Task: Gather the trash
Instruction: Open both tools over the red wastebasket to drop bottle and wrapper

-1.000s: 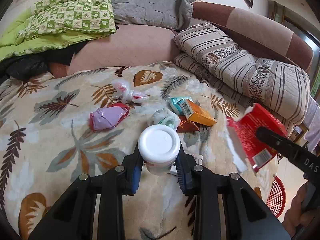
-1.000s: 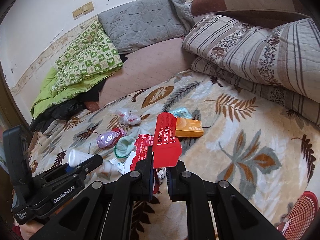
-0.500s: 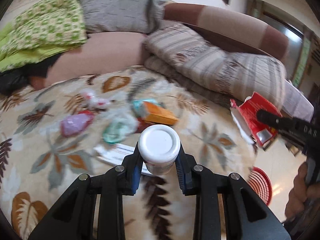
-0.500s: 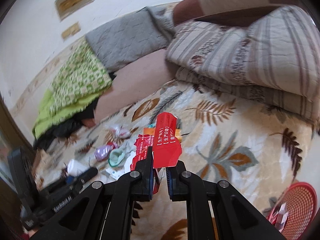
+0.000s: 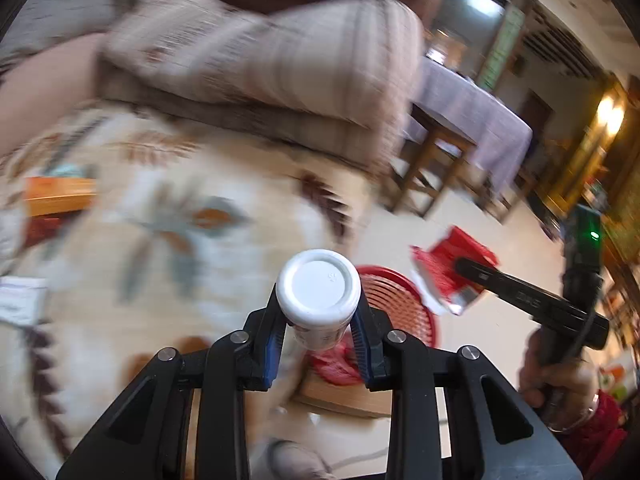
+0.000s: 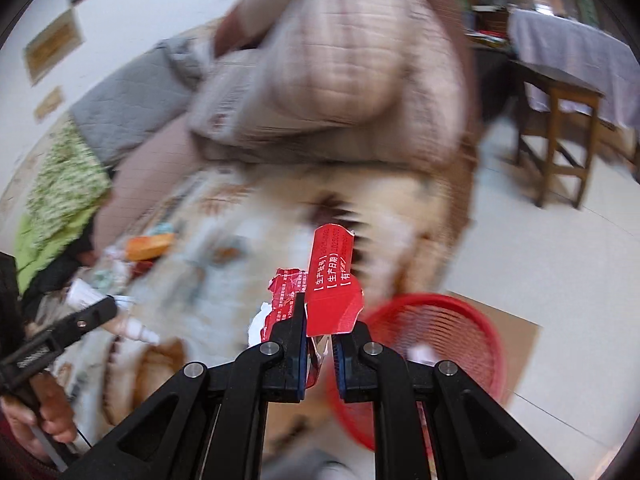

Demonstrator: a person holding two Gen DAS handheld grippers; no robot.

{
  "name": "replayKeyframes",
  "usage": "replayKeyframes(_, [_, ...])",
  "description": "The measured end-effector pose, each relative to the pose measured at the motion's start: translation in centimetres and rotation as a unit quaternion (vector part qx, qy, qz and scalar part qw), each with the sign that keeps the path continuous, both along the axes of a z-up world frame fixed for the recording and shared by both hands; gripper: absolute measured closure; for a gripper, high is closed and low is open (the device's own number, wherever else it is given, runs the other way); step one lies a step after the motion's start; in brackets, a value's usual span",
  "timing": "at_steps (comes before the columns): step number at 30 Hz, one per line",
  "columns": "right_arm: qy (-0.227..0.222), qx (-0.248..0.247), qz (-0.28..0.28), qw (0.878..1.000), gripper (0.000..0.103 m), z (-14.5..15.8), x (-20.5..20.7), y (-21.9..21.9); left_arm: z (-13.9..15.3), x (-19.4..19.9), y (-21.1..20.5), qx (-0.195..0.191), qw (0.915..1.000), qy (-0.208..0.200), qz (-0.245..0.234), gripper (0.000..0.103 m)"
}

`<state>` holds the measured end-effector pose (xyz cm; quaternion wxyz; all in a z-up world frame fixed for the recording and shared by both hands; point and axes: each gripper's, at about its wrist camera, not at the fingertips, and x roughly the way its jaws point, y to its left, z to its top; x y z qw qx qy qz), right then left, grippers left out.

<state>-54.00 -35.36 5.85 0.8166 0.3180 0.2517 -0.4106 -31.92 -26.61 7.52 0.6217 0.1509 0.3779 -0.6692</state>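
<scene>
Red plastic basket (image 6: 436, 344) on the floor beside the bed (image 5: 168, 248) is the drop target: bring both loads squarely over its mouth before letting go. Left hand-held gripper (image 5: 318, 330) is clamped on a white-capped bottle (image 5: 319, 292). Right hand-held gripper (image 6: 320, 344) pinches a torn red wrapper (image 6: 330, 284), jaws nearly together, near the rim.
</scene>
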Motion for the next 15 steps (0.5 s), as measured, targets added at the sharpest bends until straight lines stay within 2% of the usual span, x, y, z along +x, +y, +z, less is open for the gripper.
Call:
replayKeyframes(3, [-0.005, 0.018, -0.027, 0.999, 0.092, -1.3, -2.7, -1.3, -1.0, -3.6, -2.6, 0.013, 0.9991, 0.002, -0.04, 0.074])
replayKeyframes(7, [0.007, 0.025, -0.04, 0.999, 0.09, -2.3, -4.2, -2.5, -2.4, -6.7, -5.3, 0.032, 0.997, 0.001, -0.071, 0.074])
replayKeyframes(8, [0.006, 0.027, -0.044, 0.999, 0.089, -2.5, -4.5, -2.8, -2.7, -7.3, -6.0, 0.035, 0.9965, 0.002, -0.076, 0.072])
replayKeyframes(9, [0.006, 0.031, -0.045, 0.998, 0.088, -2.7, -4.9, -3.1, -2.9, -7.7, -6.7, 0.04, 0.9961, 0.003, -0.078, 0.063])
replayKeyframes(11, [0.006, 0.046, -0.043, 0.998, 0.077, -3.4, -5.4, -4.0, -3.0, -8.0, -7.4, 0.043, 0.9966, 0.003, -0.069, 0.049])
replayKeyframes(12, [0.005, 0.047, -0.044, 0.998, 0.063, -3.6, -5.5, -4.1, -2.9, -8.0, -7.4, 0.042, 0.9969, 0.0, -0.067, 0.049])
replayKeyframes(13, [0.0, 0.045, -0.046, 0.998, 0.055, -3.6, -5.8, -4.1, -2.8, -7.8, -7.3, 0.041, 0.9971, -0.003, -0.064, 0.049])
replayKeyframes(15, [-0.005, 0.038, -0.047, 0.998, 0.054, -3.2, -6.2, -4.0, -2.3, -7.3, -6.8, 0.04, 0.9976, -0.006, -0.055, 0.049])
